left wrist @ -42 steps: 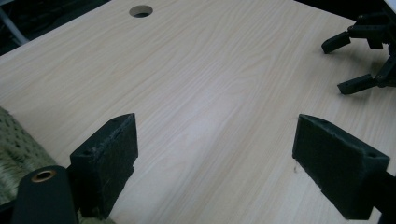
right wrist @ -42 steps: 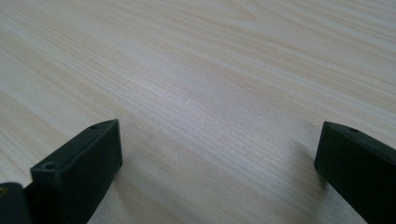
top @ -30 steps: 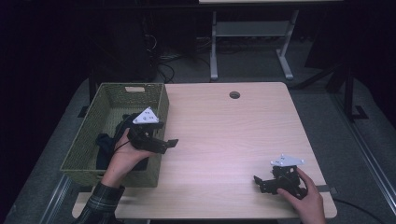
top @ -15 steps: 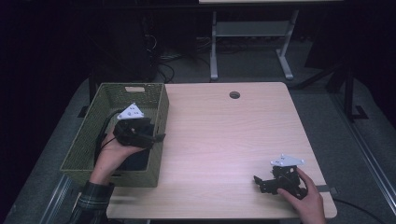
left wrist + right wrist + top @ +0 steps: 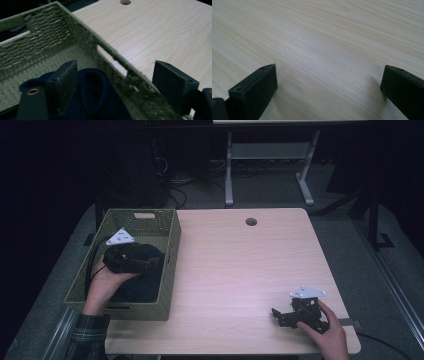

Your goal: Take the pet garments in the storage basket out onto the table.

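A green woven basket [image 5: 120, 312] stands on the left part of the table, with a dark blue cloth [image 5: 140, 287] lying in it. A person's left hand holds my left gripper [image 5: 150, 265] low over the basket's inside. In the left gripper view the basket's right wall [image 5: 112, 57] runs between its jaws and the blue cloth [image 5: 95, 95] lies below them. The left gripper [image 5: 120, 80] is open; its jaws have just been closing a little and press on nothing. My right gripper [image 5: 277, 315] rests near the table's front right corner, open [image 5: 328, 87] over bare wood.
The light wooden table [image 5: 240, 265] has a round cable hole [image 5: 251, 222] near its far edge. A metal stand [image 5: 270, 160] is on the floor behind the table. Dark floor surrounds the table.
My left gripper has moved left, from over the basket's right wall and the table beside it to over the inside of the basket. The right gripper has not moved.
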